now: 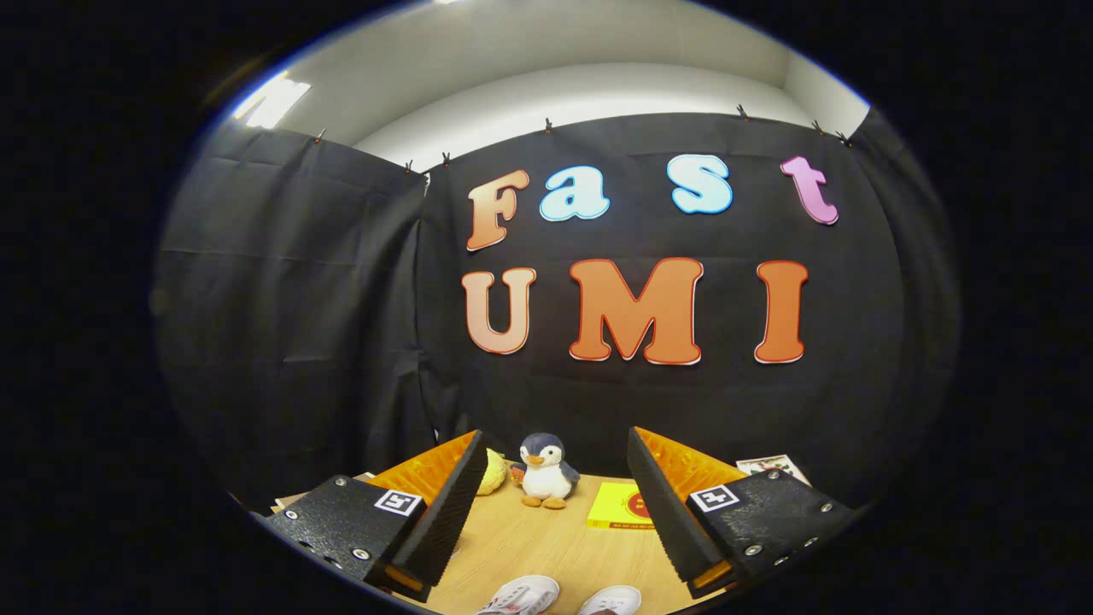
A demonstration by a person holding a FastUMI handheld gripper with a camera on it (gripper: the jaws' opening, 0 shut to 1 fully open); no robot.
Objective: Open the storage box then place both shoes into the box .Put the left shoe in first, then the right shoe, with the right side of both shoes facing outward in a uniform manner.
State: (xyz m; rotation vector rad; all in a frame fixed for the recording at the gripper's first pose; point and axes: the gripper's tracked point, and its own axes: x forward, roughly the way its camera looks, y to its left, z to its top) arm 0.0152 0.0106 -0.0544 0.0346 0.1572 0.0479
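Now gripper (555, 504) fingers apart; probably two shoes (559, 596) between, w/ penguin (545, 471) beyond.

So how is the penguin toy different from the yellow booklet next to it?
The penguin toy stands upright and puffy; the yellow booklet lies flat on the table. The penguin is grey and white with orange feet; the booklet is yellow with a red mark. The penguin shows whole between the open gripper fingers, while one finger hides part of the booklet. Both rest on the wooden table, beyond the fingers.
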